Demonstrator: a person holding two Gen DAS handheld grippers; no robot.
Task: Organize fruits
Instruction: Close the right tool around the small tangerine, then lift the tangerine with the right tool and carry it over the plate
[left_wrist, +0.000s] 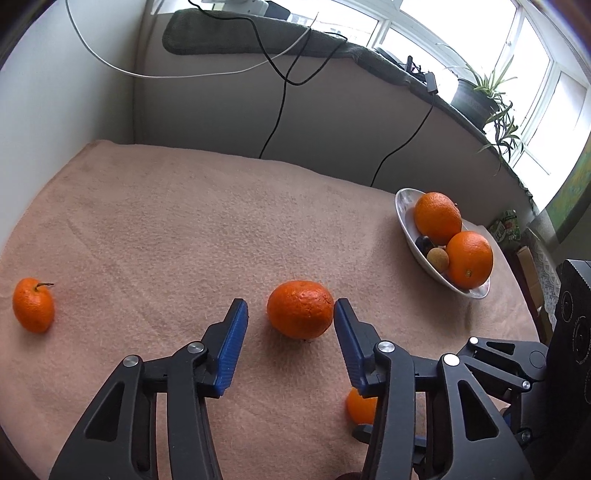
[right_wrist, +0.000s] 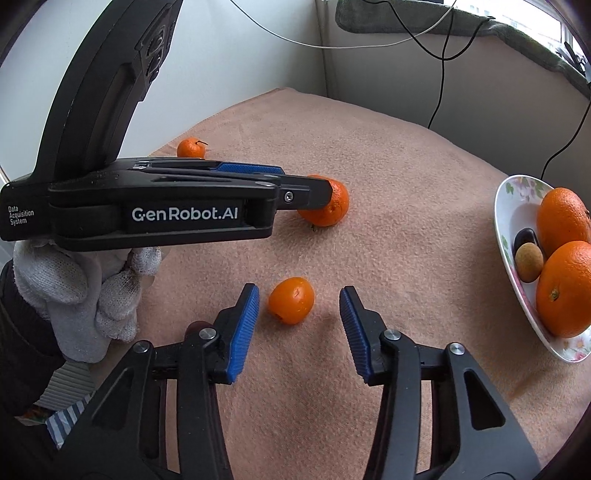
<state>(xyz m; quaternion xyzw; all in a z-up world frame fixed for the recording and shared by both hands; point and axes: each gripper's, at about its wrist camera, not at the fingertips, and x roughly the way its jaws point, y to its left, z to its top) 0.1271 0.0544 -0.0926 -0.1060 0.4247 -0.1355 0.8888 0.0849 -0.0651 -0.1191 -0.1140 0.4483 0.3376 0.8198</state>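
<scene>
While both of my tools hover over the peach-coloured terry cloth (left_wrist: 184, 221) covering the table, my left gripper (left_wrist: 290, 314) stands with its blue ribbed pads spread wide on either side of a large, rough-skinned orange mandarin (left_wrist: 300, 309); the right-hand pad lies just beside or against the peel, and the other stands apart from it. My right gripper (right_wrist: 299, 301) is likewise spread apart, and a small smooth orange mandarin (right_wrist: 291, 300) rests on the cloth between its fingertips, nearer the left-hand pad (right_wrist: 243, 325) and clasped by neither. Taking the white oval floral-rimmed bowl (right_wrist: 511, 221) as landmark: it stands at the cloth's right edge and holds two big round oranges, one behind (right_wrist: 561, 218) and one in front (right_wrist: 565, 288), with a small tan round fruit (right_wrist: 529, 266) and a dark purple fruit (right_wrist: 525, 236) tucked beside them. The rough mandarin lies well to the left of the bowl, the smooth one nearer me. A third small mandarin with a curled stalk (left_wrist: 33, 304) lies farthest from the bowl, near the cloth's left edge. From the right wrist view, my left hand in its white knitted glove (right_wrist: 77, 291) grips the black tool body.
</scene>
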